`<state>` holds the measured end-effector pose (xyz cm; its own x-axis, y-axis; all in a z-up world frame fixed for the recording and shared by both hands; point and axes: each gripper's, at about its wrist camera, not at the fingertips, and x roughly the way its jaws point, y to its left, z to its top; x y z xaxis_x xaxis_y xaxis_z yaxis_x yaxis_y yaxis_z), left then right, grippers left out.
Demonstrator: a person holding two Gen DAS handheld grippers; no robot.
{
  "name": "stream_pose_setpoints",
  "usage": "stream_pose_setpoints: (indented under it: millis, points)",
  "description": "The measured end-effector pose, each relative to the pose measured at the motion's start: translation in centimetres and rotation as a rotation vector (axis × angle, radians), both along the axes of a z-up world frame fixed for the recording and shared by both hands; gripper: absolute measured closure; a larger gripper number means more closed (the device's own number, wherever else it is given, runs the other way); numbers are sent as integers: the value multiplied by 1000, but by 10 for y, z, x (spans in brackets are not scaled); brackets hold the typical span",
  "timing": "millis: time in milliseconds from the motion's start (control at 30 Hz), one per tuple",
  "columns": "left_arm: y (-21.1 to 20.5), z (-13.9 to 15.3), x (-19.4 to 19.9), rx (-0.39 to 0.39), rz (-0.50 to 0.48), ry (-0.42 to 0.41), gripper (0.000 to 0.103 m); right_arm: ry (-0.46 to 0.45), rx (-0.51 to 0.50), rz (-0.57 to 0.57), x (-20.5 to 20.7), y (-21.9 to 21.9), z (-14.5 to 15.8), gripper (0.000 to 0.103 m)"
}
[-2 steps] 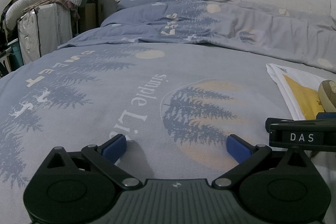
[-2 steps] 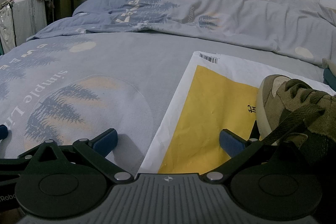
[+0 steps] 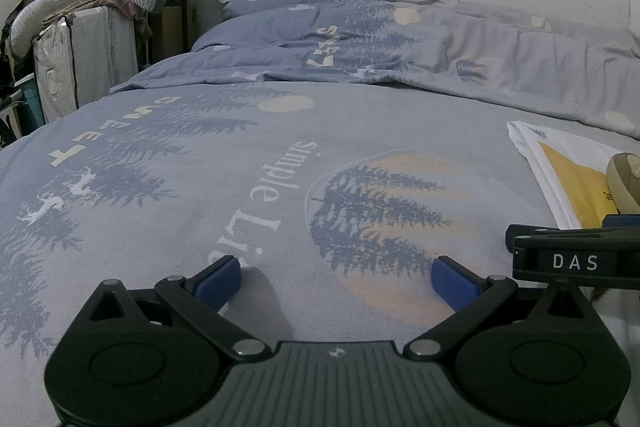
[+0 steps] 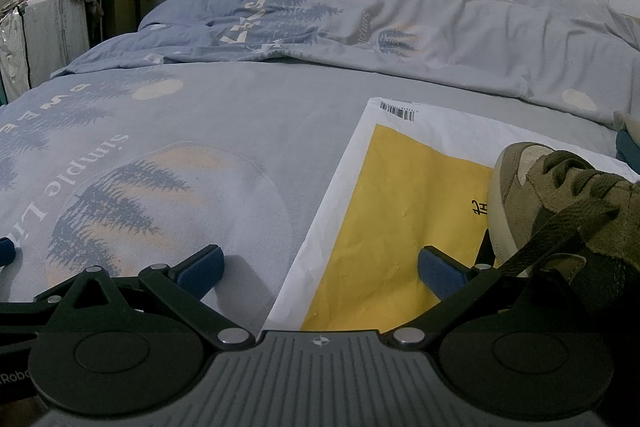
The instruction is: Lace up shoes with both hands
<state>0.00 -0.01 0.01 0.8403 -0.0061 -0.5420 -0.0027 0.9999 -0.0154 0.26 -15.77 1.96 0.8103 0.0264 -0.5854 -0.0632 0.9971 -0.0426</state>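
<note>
We see almost nothing changed from the frame before: both grippers sit in the same spots over the bed (image 3: 280, 163). The left gripper (image 3: 336, 277) has its jaws spread wide with only the blue sheet between them. The right gripper (image 4: 320, 267) is likewise spread and empty, straddling the edge of the yellow-and-white mailer (image 4: 400, 211). The olive shoe (image 4: 560, 203) rests on that mailer just right of the right jaws, its dark lace (image 4: 560, 235) draped over the right finger's linkage.
</note>
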Motion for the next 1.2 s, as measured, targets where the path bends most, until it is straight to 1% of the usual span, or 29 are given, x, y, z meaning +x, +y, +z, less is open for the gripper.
stream_pose_setpoints:
  millis: [1200]
  points:
    - [0,1,-1,1,1,1,0,-1,0,0,-1,3,1,0]
